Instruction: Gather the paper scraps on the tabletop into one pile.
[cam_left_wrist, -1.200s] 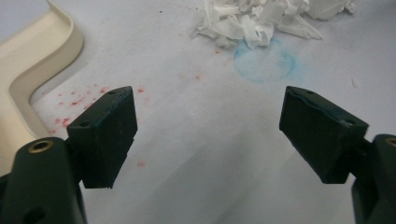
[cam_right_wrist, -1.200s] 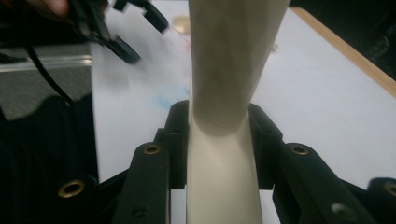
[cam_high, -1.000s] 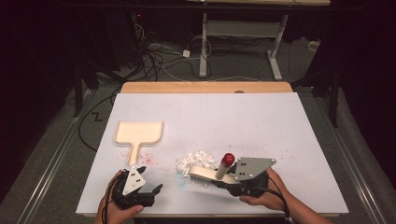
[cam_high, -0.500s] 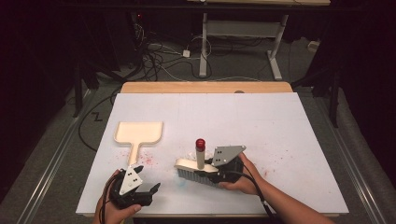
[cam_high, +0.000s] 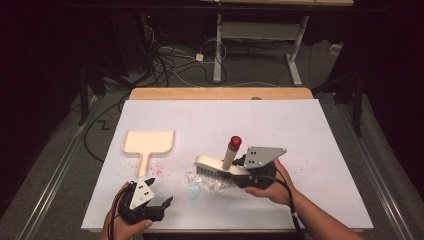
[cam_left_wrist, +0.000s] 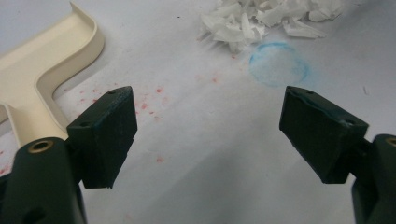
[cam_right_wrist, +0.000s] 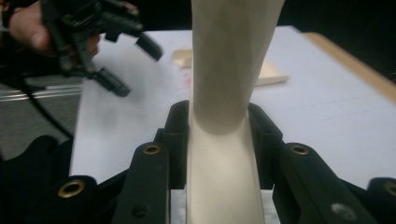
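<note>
Right now the right gripper (cam_high: 239, 172) is clamped on the cream handle of the brush (cam_high: 220, 165), jaws tight on both sides of it in the right gripper view, red cap (cam_high: 235, 141) tilted up and away from the hand. Bristle head sits directly ahead of that gripper, on or just over the pile of paper scraps (cam_high: 207, 180); can't tell if the bristles actually touch the worktop (cam_high: 300, 130). Left gripper (cam_high: 159, 207) is spread wide, holding nothing, hovering low near the front edge. Dustpan (cam_high: 149, 142) lies flat ahead of it, slightly to its left, handle pointing back toward it, well apart from the scraps. Main risk as I see it: the pan is unheld and nowhere near the pile, so any sweep toward it just drags scraps across open worktop and fans them out, and the light shreds likely flick sideways off the bristle ends. If the brush does reach the pan, an unheld pan probably slides away instead of taking the load. Second risk: grip is on a smooth tapered handle, so downward pressure could twist the brush in the jaws and lift one end of the bristles, leaving a trail. Blue chalk ring (cam_left_wrist: 279, 64) just short of the pile may smear too. Left gripper should grab the pan handle first.
</note>
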